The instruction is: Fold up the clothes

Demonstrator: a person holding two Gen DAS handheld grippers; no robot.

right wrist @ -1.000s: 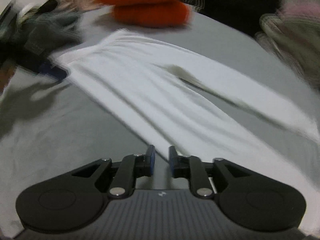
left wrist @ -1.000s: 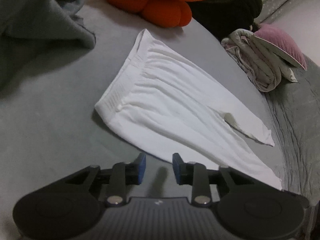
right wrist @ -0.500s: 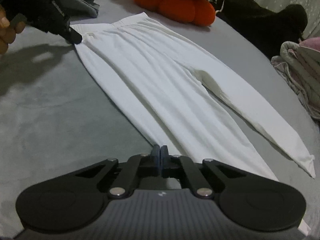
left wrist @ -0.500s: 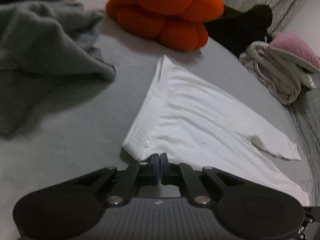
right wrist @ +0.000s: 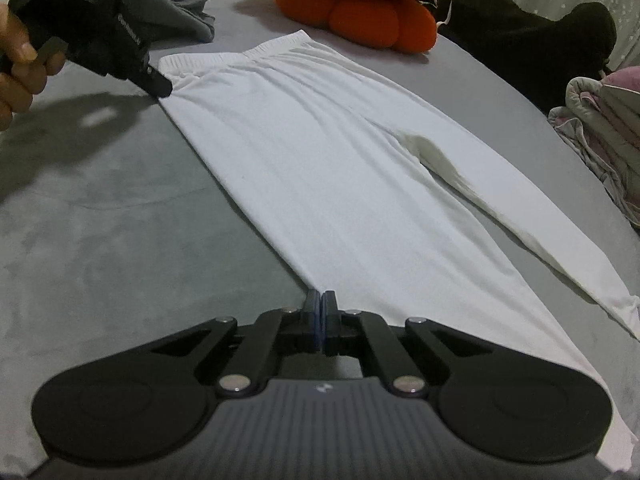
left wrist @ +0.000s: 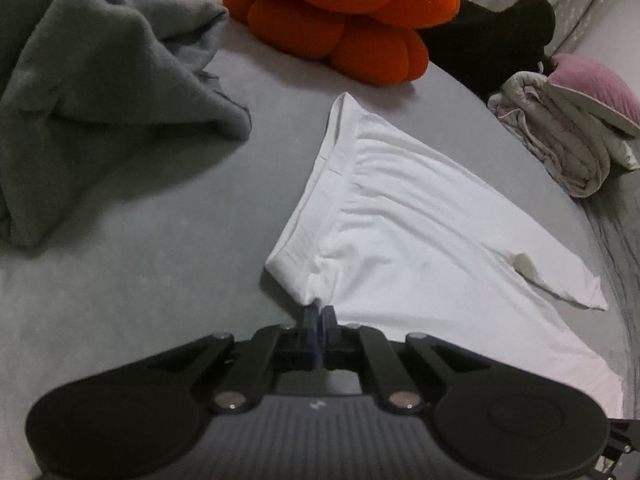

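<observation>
A pair of white pants lies flat on the grey bed sheet, waistband to the far left, legs running right. In the left wrist view my left gripper pinches the near corner of the waistband. Its jaws are opening by a hair, with the cloth still bunched between the pads. The right wrist view shows the pants lengthwise. My right gripper is shut on the near edge of the lower leg. The left gripper, held in a hand, shows at the waistband corner.
A crumpled grey garment lies to the left of the pants. An orange knot cushion and a black garment sit behind them. A folded pale pile with a pink pillow is at the right.
Both grippers went from open to shut. The left one came in onto the waistband corner, and the right one sank onto the leg's near edge.
</observation>
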